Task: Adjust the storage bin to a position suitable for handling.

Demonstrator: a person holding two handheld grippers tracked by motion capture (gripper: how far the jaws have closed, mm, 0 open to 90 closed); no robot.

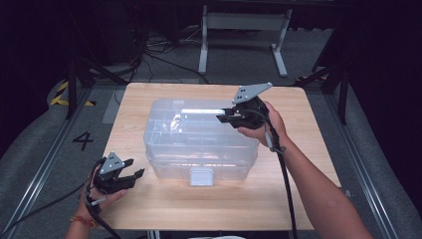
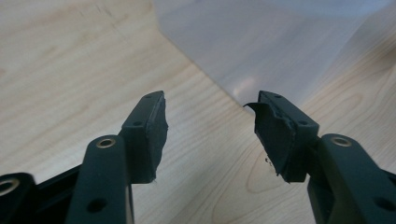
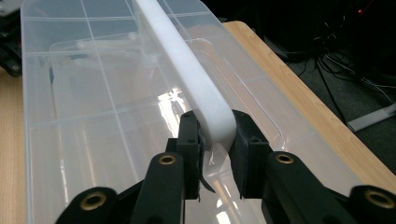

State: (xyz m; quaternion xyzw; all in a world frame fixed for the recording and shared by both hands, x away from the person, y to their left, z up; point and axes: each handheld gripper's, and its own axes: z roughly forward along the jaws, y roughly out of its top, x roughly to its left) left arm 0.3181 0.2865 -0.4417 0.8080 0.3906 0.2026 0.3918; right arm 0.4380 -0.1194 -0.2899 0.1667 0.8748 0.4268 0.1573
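Observation:
A large clear plastic storage box [image 1: 199,139] with a divided lid [image 3: 93,116] stands in the middle of the wooden table [image 1: 209,204]. A white handle [image 3: 187,70] runs along its top. My right gripper [image 3: 215,140] is shut on the near end of that handle, at the box's back right [image 1: 222,118]. My left gripper [image 1: 134,169] hovers over the table at the box's front left, its jaws apart with nothing between them [image 2: 210,135]. A rounded corner of the box [image 2: 261,42] lies just ahead of it.
A pale latch [image 1: 201,176] sits at the middle of the box's front wall. Bare wood surrounds the box on all sides. Beyond the table are a white stand's legs [image 1: 244,40], cables on grey floor, and a painted "4" [image 1: 83,140] at left.

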